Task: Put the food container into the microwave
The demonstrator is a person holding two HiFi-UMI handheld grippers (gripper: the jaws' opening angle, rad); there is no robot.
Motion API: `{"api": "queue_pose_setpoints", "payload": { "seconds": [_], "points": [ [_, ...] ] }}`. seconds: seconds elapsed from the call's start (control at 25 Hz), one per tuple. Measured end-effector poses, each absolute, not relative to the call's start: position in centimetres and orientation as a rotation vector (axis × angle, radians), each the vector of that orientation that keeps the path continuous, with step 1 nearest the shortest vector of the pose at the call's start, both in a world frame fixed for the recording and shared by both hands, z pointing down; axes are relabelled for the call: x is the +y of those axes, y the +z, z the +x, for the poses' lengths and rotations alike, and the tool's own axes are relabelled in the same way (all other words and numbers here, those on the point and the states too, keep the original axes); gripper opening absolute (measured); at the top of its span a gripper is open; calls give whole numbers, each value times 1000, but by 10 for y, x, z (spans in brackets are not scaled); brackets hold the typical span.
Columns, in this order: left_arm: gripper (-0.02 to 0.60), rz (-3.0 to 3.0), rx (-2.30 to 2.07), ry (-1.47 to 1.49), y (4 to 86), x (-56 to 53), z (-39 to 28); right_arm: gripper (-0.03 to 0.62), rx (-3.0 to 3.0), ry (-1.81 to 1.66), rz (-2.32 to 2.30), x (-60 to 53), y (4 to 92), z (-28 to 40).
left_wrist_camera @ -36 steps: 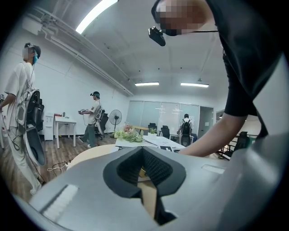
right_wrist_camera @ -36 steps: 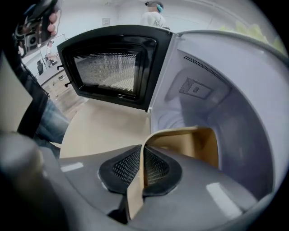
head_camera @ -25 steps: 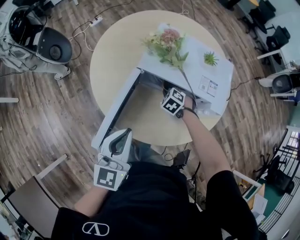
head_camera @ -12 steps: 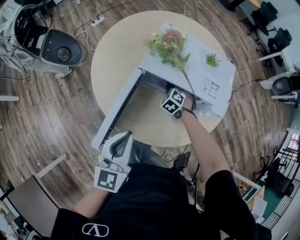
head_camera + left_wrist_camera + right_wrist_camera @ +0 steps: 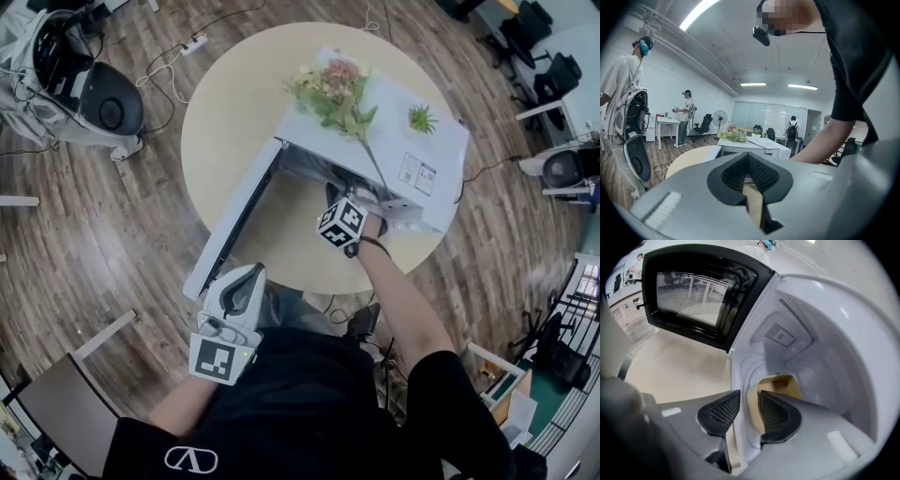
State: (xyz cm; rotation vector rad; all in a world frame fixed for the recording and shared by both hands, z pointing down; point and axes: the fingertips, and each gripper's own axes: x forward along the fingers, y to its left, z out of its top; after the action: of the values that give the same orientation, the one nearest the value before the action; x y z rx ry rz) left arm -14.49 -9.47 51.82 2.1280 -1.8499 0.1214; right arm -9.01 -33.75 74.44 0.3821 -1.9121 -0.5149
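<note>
The white microwave (image 5: 403, 141) stands on the round table (image 5: 225, 122) with its door (image 5: 234, 220) swung wide open to the left. Inside, on the cavity floor, sits the tan food container (image 5: 780, 383); the head view hides it. My right gripper (image 5: 750, 411) is open at the cavity mouth (image 5: 343, 199), and the container's near wall shows in the gap, apart from the left pad (image 5: 723, 411). The dark door window (image 5: 693, 291) is at the upper left. My left gripper (image 5: 246, 277) is held low by the body, shut and empty (image 5: 749, 180).
A flower bunch (image 5: 333, 89) and a small green plant (image 5: 421, 118) lie on the microwave's top. A grey machine (image 5: 94, 94) and cables are on the wood floor at left. Office chairs (image 5: 544, 66) stand far right. Other people (image 5: 621, 93) stand around the room.
My right gripper has drawn back a little from the microwave opening toward the body. The left gripper has stayed put.
</note>
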Motion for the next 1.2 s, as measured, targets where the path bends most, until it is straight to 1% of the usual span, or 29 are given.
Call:
{"api": "queue_pose_setpoints", "payload": {
  "seconds": [0.24,0.56,0.72,0.84,1.0,1.2],
  "points": [
    [0,2168,-1833,114,509,-103,-140,118,-1955,-576,456,-303,713,-62],
    [0,2282,-1785,118,488,-121,-122,115,-2022,-418,435,-222,685,-7],
    [0,2351,-1764,103,470,-130,-112,64,-2123,-211,457,-186,651,10],
    [0,2423,-1747,91,453,-139,-104,40,-2227,-103,480,-170,616,11],
    [0,2511,-1727,58,429,-152,-90,21,-2356,-93,526,-163,568,10],
    [0,2596,-1706,22,403,-161,-81,15,-2552,-149,582,-152,500,6]
  ]
}}
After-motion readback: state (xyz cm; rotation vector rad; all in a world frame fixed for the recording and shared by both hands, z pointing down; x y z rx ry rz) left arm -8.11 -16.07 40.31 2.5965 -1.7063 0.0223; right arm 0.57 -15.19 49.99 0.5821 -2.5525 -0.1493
